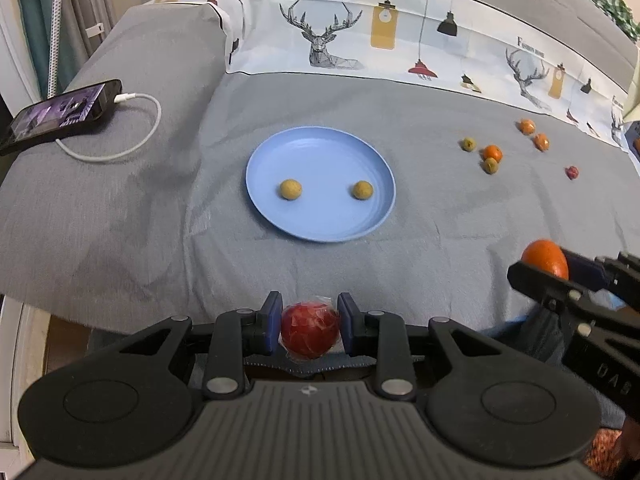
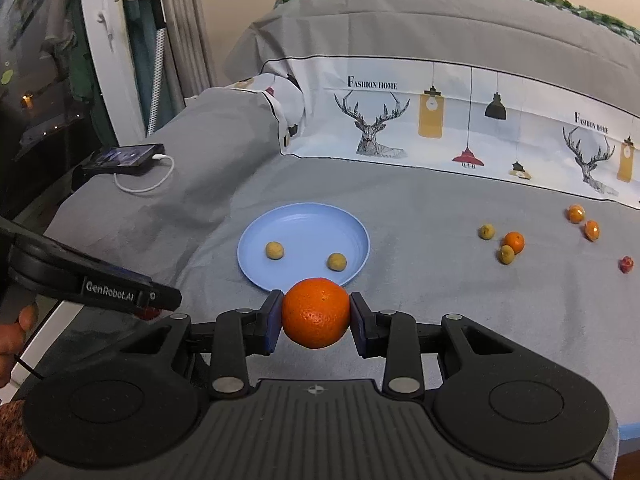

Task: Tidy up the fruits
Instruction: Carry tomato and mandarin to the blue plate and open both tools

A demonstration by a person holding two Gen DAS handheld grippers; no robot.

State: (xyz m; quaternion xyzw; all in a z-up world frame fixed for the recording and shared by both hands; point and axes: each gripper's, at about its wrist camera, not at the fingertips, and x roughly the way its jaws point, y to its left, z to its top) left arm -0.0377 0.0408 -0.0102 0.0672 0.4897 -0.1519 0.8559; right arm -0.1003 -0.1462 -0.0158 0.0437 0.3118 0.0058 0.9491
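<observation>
My left gripper (image 1: 310, 330) is level in its own wrist view, both blue pads pressed against a red wrapped fruit (image 1: 310, 333) that sits squarely between them, with the finger linkages drawn in toward the centre. My right gripper (image 2: 315, 315) is in the same posture, pads clamped on either side of an orange (image 2: 315, 313). From the left camera, the right tool's fingers reach in from the right edge, angled toward upper left. From the right camera, the left tool enters at the left edge, with a hand (image 2: 14, 334) behind it.
</observation>
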